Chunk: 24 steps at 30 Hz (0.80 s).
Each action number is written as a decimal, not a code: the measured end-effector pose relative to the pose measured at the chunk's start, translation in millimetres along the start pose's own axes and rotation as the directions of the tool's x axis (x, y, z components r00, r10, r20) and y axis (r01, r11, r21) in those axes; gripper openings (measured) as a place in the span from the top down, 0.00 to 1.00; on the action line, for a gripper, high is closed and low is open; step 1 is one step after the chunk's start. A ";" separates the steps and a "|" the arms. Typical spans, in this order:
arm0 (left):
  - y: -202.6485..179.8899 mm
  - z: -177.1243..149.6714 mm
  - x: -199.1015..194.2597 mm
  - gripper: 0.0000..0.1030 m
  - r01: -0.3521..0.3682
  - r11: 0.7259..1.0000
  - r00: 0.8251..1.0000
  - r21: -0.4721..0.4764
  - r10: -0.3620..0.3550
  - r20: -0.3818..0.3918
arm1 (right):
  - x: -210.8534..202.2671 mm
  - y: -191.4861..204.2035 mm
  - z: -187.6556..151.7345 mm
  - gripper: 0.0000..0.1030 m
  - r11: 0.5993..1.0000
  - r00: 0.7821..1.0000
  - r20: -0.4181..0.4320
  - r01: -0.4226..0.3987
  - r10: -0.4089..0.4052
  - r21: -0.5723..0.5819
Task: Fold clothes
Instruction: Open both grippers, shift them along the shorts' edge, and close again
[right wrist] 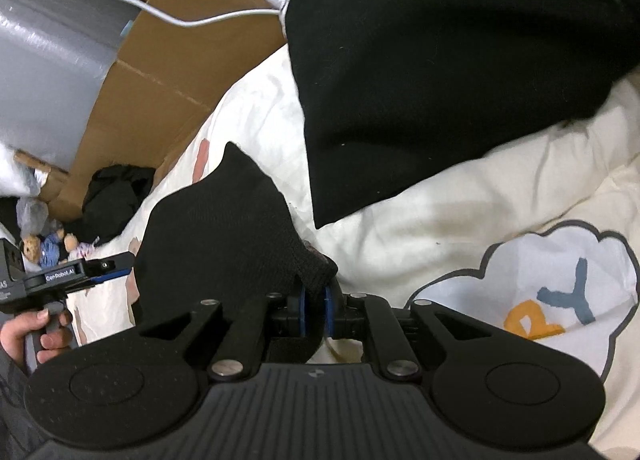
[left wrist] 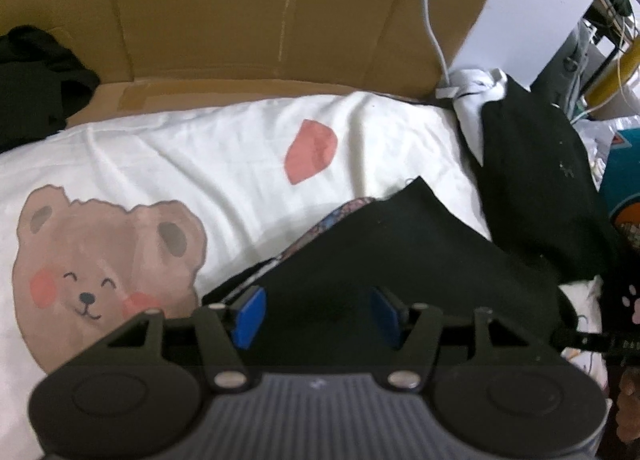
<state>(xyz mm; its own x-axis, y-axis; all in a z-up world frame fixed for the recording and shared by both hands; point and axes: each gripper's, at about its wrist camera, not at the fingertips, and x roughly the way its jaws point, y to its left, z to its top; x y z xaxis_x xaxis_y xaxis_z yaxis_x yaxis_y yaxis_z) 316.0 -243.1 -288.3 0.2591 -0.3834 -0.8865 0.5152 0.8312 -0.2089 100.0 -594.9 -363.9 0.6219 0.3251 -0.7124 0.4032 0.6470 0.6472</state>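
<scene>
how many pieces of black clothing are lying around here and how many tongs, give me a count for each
Black clothing: 3, the small garment in the right tongs, the large garment, the heap by the cardboard.
Tongs: 2, with the left tongs.
Total: 5

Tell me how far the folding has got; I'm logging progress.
Nothing looks finished. The right gripper is shut on an edge of the small black garment; the left gripper is open over it. The larger black garment lies unfolded on the bear-print bedding.
</scene>
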 end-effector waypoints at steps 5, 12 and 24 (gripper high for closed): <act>-3.2 4.8 4.6 0.33 0.031 0.999 1.000 0.027 -0.031 -0.006 | -7.2 -8.5 -7.9 0.59 0.998 0.999 0.049 -0.017 0.014 0.057; -1.0 15.6 -2.8 0.31 0.109 0.994 0.994 0.021 -0.109 0.005 | -13.3 -6.6 -15.5 0.56 0.994 0.994 0.082 -0.075 0.069 0.076; 2.5 29.8 -22.5 0.35 0.111 0.990 0.993 0.089 -0.114 0.027 | -19.0 -2.5 -28.8 0.51 0.993 0.991 0.119 -0.074 0.063 0.093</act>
<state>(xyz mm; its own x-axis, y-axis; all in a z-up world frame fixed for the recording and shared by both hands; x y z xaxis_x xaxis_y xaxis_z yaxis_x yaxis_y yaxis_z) 335.8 -244.4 -256.6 0.2209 -0.4862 -0.8454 0.6114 0.7444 -0.2684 67.9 -582.8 -359.8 0.7216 0.2805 -0.6329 0.4165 0.5542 0.7206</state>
